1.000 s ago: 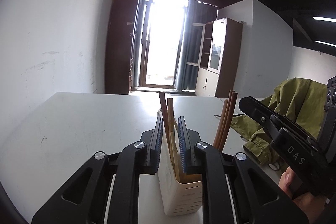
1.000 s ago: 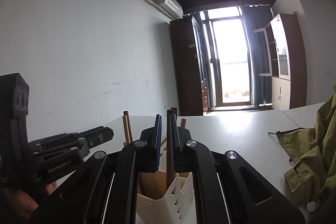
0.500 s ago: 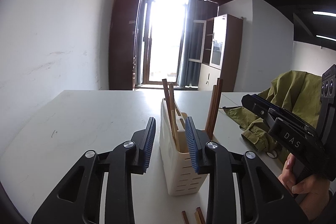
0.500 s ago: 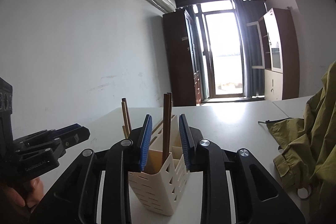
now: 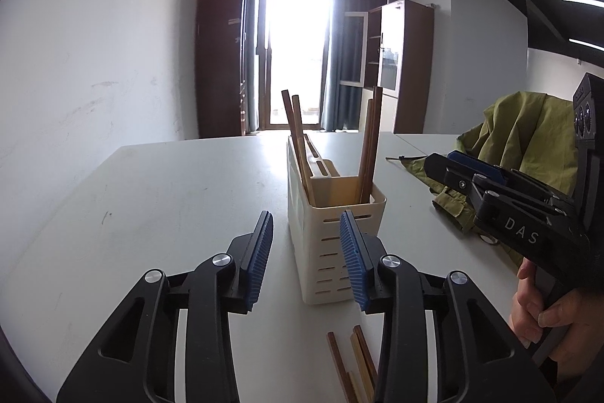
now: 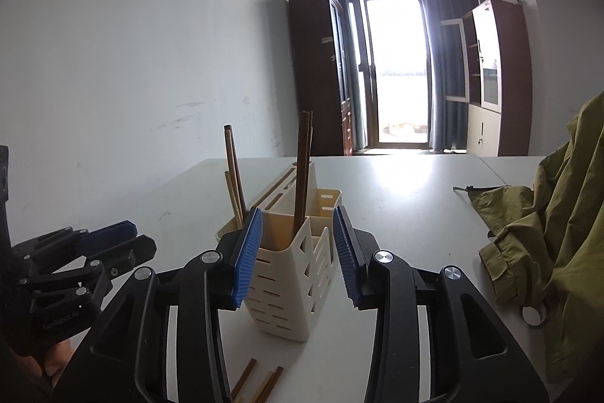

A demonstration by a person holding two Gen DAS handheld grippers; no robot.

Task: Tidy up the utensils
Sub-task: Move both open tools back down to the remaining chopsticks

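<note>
White table, plain wall, bright doorway

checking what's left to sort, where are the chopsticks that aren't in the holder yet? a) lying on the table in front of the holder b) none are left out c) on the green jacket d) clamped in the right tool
a: a few loose chopsticks lie flat on the white table, just on the near side of the cream holder, while the others stand upright inside it.
</note>
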